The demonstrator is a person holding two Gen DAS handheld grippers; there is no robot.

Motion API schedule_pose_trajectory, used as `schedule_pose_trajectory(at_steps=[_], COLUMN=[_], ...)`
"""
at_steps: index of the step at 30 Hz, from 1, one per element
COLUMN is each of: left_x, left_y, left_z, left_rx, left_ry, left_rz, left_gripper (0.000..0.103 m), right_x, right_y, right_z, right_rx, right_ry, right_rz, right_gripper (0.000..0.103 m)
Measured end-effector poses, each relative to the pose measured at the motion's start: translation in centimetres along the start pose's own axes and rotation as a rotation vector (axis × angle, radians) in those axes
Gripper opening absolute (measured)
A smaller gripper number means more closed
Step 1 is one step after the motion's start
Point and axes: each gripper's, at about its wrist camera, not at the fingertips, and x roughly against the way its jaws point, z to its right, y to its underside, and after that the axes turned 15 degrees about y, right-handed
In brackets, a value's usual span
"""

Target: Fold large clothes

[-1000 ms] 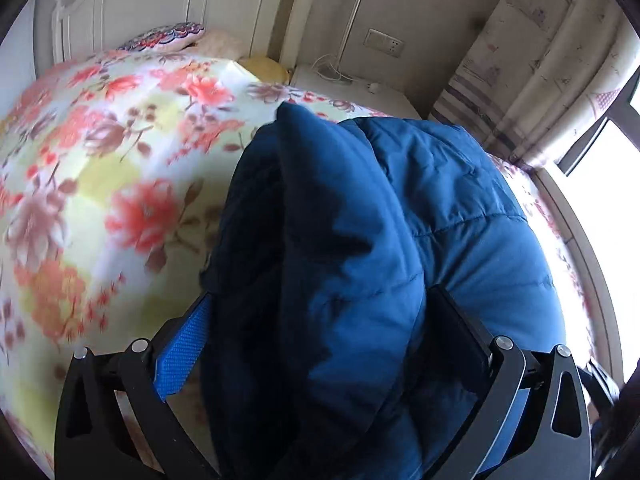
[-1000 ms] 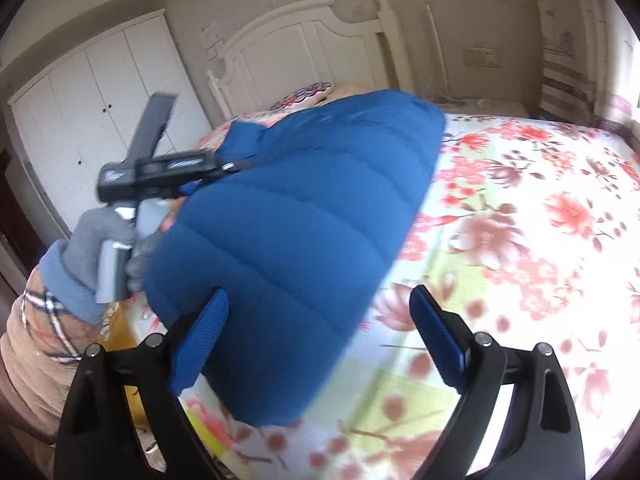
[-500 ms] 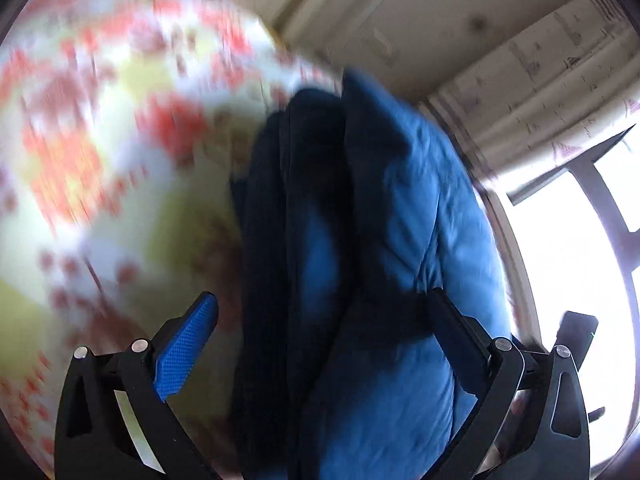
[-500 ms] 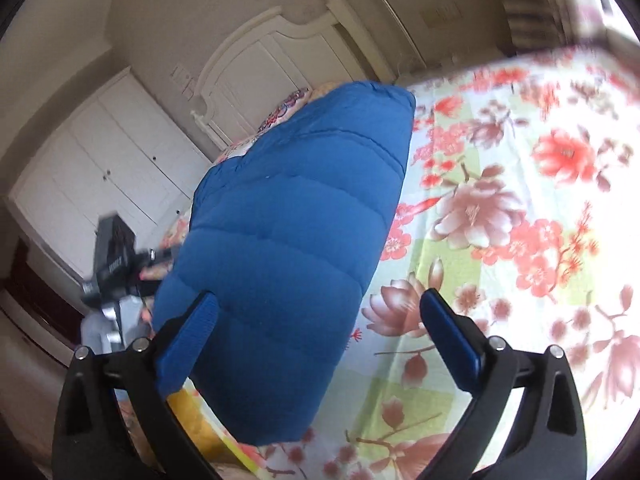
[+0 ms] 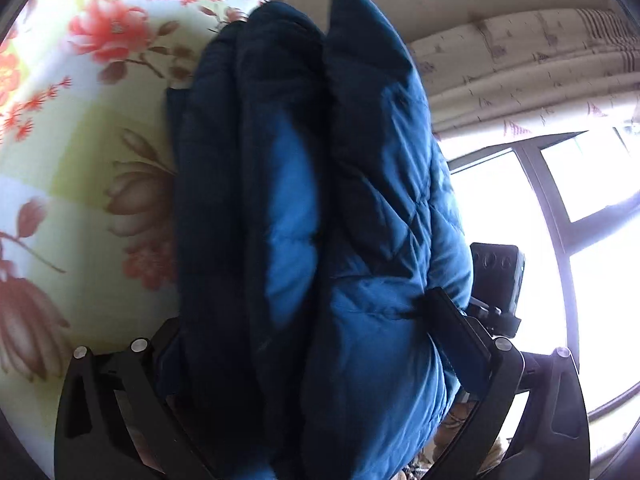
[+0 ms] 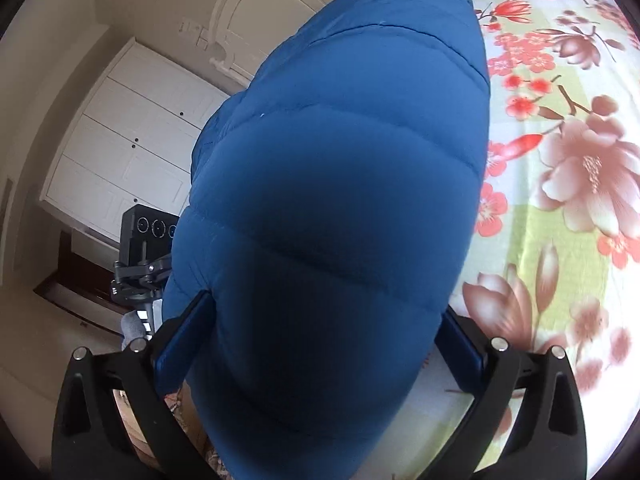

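A folded blue puffer jacket (image 5: 360, 200) lies as a thick bundle on the floral bed sheet (image 5: 80, 160). My left gripper (image 5: 304, 312) straddles one end of it with jaws wide. Its right finger dents the fabric and its left finger is hidden behind dark folds. From the opposite end, my right gripper (image 6: 326, 308) stands at full width around the jacket (image 6: 340, 180). The bundle fills the gap and bulges against both blue pads (image 6: 182, 340). Each view shows the other gripper's black body past the jacket.
The sheet (image 6: 560, 240) spreads out to the right of the jacket. A white wardrobe (image 6: 120, 140) and headboard (image 6: 280, 8) stand beyond. A bright window (image 5: 580, 200) and curtain (image 5: 520, 72) lie behind. A gloved hand (image 6: 134, 326) holds the left gripper.
Both grippers have dropped and rolled towards the jacket. The right gripper, earlier beside the bundle with sheet between its fingers, now has the bundle filling its jaws. The left view has closed in.
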Motion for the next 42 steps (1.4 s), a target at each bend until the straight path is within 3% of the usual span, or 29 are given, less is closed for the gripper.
schedule_pose_trajectory(at_steps=[3, 5, 7, 11, 16, 22, 25, 27, 28, 30, 31, 34, 36, 37, 39, 40, 41, 42], left_x=[-0.1, 0.0, 0.2, 0.5, -1.8, -9.4, -14.2, -17.4, -17.9, -18.0, -17.9, -17.6, -17.3, -16.4, -14.3, -13.5, -11.7, -10.8], left_y=[1.0, 2.4, 3.4, 4.5, 2.3, -4.1, -6.4, -6.8, -6.5, -5.7, -5.6, -5.9, -6.1, -5.9, -5.6, -5.6, -5.7, -6.0], left_z=[0.5, 1.0, 1.5, 2.8, 6.0, 8.6, 7.7, 5.6, 5.1, 5.5, 5.7, 6.1, 6.5, 6.6, 8.6, 9.4, 11.3, 12.7], left_rx=[-0.048, -0.088, -0.129, -0.186, -0.278, -0.324, -0.290, -0.203, -0.207, -0.245, -0.249, -0.240, -0.231, -0.239, -0.284, -0.306, -0.371, -0.421], left_ry=[0.006, -0.010, -0.022, -0.027, -0.034, 0.030, 0.006, -0.036, -0.025, -0.045, -0.054, -0.076, -0.084, -0.100, -0.151, -0.168, -0.201, -0.219], left_rz=[0.038, 0.077, 0.127, 0.208, 0.246, 0.234, 0.200, 0.150, 0.166, 0.180, 0.173, 0.162, 0.173, 0.184, 0.253, 0.292, 0.388, 0.432], left_gripper=[0.083, 0.076, 0.068, 0.061, 0.055, 0.055, 0.055, 0.057, 0.060, 0.060, 0.060, 0.063, 0.069, 0.072, 0.075, 0.084, 0.087, 0.089], right_x=[0.2, 0.7, 1.0, 1.8, 3.9, 7.9, 8.4, 7.0, 6.4, 6.4, 6.6, 8.0, 9.9, 10.4, 9.8, 9.0, 8.1, 6.8], right_y=[0.6, 1.4, 2.0, 2.7, 0.4, -4.9, -7.2, -8.4, -8.6, -8.4, -8.2, -8.1, -7.7, -7.6, -7.4, -7.3, -7.3, -7.3], right_z=[-0.4, -1.2, -2.2, -4.3, -4.0, 0.3, 3.6, 7.1, 9.0, 11.2, 10.9, 8.3, 5.5, 3.8, 0.5, -0.9, -2.0, -3.3], right_rx=[0.031, 0.082, 0.138, 0.243, 0.270, 0.220, 0.196, 0.166, 0.122, 0.049, 0.053, 0.084, 0.093, 0.120, 0.221, 0.274, 0.323, 0.376], right_ry=[0.015, 0.054, 0.105, 0.200, 0.257, 0.343, 0.382, 0.416, 0.407, 0.322, 0.356, 0.533, 0.639, 0.620, 0.608, 0.634, 0.656, 0.669], right_rz=[0.049, 0.104, 0.159, 0.268, 0.352, 0.446, 0.440, 0.358, 0.324, 0.307, 0.315, 0.356, 0.481, 0.533, 0.566, 0.559, 0.545, 0.526], right_gripper=[0.095, 0.084, 0.078, 0.067, 0.062, 0.061, 0.062, 0.069, 0.073, 0.084, 0.091, 0.093, 0.093, 0.093, 0.093, 0.093, 0.093, 0.093])
